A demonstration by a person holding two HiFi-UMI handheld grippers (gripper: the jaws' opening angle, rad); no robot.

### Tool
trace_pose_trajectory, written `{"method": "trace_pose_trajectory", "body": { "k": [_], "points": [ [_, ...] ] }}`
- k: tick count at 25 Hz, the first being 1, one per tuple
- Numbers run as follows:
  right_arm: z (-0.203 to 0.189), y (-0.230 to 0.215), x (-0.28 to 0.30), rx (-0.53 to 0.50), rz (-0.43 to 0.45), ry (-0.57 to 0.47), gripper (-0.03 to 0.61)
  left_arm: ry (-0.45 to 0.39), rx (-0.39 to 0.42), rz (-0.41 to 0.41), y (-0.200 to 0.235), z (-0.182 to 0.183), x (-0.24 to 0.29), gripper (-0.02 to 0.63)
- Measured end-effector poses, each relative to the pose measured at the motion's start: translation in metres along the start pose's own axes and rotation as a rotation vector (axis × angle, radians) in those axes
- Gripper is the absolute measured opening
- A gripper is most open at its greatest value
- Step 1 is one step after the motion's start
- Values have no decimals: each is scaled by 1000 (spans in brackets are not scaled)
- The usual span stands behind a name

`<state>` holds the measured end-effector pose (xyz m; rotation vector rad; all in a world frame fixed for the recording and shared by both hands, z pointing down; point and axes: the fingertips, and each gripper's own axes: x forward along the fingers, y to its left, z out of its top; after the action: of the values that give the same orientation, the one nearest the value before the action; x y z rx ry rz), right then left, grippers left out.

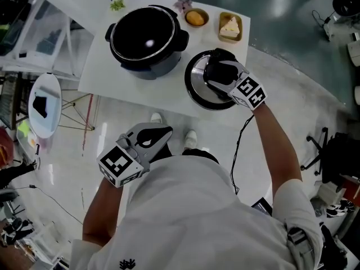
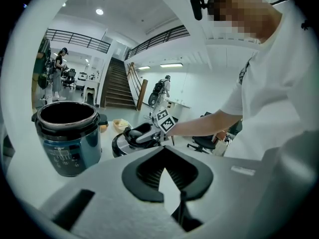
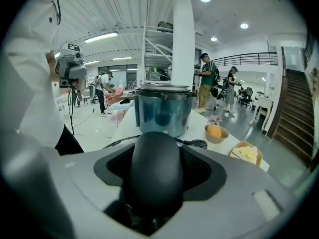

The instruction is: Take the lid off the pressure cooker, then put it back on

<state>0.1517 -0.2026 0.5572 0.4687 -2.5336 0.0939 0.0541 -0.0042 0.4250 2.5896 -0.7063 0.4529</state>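
Note:
The dark pressure cooker pot (image 1: 147,38) stands open on the white table (image 1: 101,77), its inside empty. To its right sits the round lid (image 1: 194,91), low over or on the tabletop near the front edge. My right gripper (image 1: 220,72) is shut on the lid's black handle (image 3: 153,171), which fills the space between its jaws; the pot (image 3: 162,111) stands just beyond. My left gripper (image 1: 160,136) hangs off the table in front of my body, shut with nothing in it. In the left gripper view the pot (image 2: 67,138) and the lid (image 2: 122,143) show ahead.
A small bowl with an orange fruit (image 1: 196,18) and a tray with a wedge of cake (image 1: 230,27) sit at the table's far right. A flower (image 1: 182,4) and a green sprig (image 1: 117,5) lie at the back edge. Office chairs (image 1: 332,151) stand on the floor to the right.

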Motion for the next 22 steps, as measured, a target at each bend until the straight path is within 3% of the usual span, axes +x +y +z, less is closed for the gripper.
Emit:
{"method": "trace_pose_trajectory", "body": {
  "k": [22],
  "points": [
    [-37, 11, 38, -12, -1, 15, 302, 51, -31, -4, 20, -7, 7, 6]
  ]
}}
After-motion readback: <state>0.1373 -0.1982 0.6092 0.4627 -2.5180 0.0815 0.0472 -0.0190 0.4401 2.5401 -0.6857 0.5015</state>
